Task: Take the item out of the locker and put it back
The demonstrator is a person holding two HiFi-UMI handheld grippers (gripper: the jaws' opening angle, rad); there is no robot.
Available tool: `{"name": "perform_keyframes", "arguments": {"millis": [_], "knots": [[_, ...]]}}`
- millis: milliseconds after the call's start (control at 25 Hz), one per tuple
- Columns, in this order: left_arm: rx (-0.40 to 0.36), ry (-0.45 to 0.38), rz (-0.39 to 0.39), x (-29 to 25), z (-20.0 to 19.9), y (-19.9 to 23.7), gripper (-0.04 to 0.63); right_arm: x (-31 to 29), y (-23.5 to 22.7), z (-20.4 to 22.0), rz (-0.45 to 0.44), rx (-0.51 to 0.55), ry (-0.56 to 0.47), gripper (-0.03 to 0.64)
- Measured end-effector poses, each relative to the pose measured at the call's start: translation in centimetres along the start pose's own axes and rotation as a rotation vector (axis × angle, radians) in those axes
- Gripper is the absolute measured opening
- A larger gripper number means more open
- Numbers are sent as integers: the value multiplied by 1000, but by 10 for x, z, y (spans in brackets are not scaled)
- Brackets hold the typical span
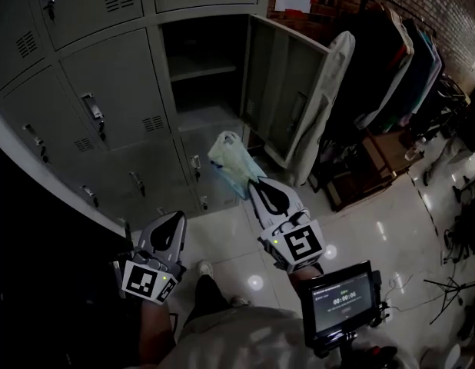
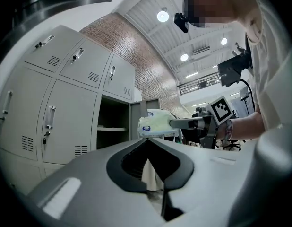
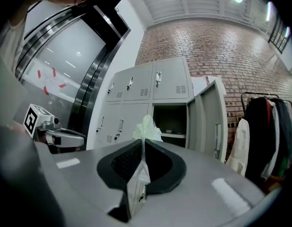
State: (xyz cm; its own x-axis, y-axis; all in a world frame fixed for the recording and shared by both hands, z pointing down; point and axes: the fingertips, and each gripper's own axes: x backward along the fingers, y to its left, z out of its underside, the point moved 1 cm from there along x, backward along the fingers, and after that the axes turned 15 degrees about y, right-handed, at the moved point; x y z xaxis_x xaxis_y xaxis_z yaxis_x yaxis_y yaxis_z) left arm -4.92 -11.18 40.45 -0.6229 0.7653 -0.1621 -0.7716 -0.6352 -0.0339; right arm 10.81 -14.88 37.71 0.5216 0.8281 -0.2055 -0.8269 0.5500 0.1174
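So, right gripper (image 1: 257,184): pinched shut on plastic bag (image 1: 231,162)
bag position: outside locker, at jaw tips, extending forward
open locker compartment (image 1: 193,46): ahead and above the bag
left gripper (image 1: 177,217): closed, empty, farther away

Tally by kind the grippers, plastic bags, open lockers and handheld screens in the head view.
Grippers: 2, the left gripper and the right gripper
Plastic bag: 1
Open locker: 1
Screen: 1
Total: 5
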Motion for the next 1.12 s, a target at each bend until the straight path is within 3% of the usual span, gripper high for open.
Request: {"name": "perform_keyframes", "arguments": {"millis": [200, 440, 680, 960, 1120], "knots": [[-16, -5, -2, 21, -3, -39, -2, 38, 2, 4, 1, 7, -13, 12], [-30, -28, -53, 39, -13, -41, -2, 45, 8, -3, -12, 20, -35, 12], [-29, -22, -57, 33, -8, -31, -2, 30, 6, -4, -22, 28, -41, 12], [-28, -28, -55, -4, -13, 31, -2, -37, -15, -13, -5, 25, -33, 12], [-43, -47, -16, -44, -22, 77, -2, -92, -39, -31, 27, 26, -54, 12]]}}
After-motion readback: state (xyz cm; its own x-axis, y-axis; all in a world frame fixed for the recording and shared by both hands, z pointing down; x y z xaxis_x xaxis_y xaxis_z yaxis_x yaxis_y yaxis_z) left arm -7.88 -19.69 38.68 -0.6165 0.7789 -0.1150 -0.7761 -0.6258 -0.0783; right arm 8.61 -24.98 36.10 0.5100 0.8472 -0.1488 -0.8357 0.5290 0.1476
